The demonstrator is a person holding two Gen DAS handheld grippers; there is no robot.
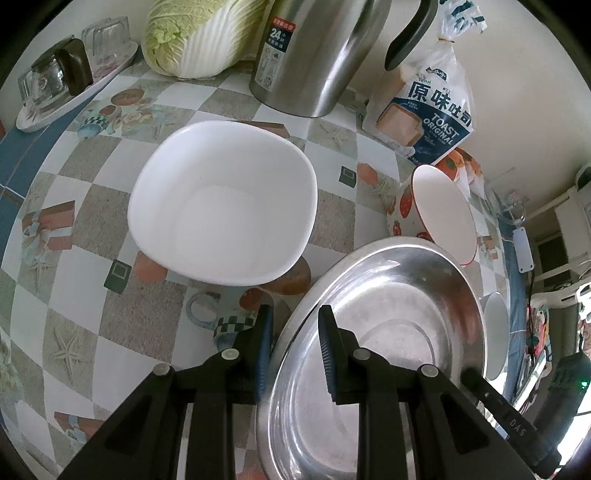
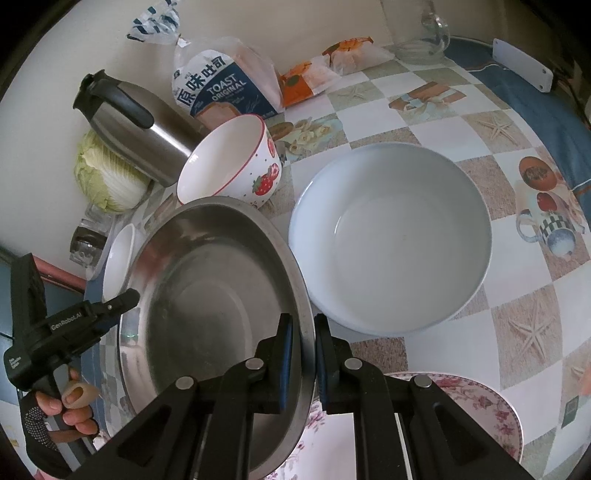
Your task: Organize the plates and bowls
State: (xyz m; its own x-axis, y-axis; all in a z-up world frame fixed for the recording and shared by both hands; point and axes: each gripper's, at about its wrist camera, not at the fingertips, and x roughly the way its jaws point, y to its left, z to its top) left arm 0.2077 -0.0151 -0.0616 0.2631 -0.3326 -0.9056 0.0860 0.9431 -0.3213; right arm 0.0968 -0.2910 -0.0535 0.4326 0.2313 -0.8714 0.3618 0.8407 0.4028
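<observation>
A steel basin (image 1: 388, 332) (image 2: 207, 295) is held tilted above the checked tablecloth. My left gripper (image 1: 295, 343) straddles its left rim, with one finger inside and one outside. My right gripper (image 2: 303, 354) is shut on its right rim. A square white bowl (image 1: 225, 206) (image 2: 118, 258) sits left of the basin. A round white bowl (image 2: 391, 236) (image 1: 496, 332) sits right of it. A strawberry bowl (image 2: 236, 162) (image 1: 439, 210) stands behind. A floral plate (image 2: 480, 406) lies under my right gripper.
A steel kettle (image 1: 317, 55) (image 2: 136, 125), a cabbage (image 1: 192, 37) (image 2: 107, 181) and a toast bag (image 1: 428, 110) (image 2: 218, 85) stand at the back by the wall. Glasses on a tray (image 1: 55, 85) are at the far left. A glass mug (image 2: 424, 33) and white box (image 2: 521, 66) sit at the far right.
</observation>
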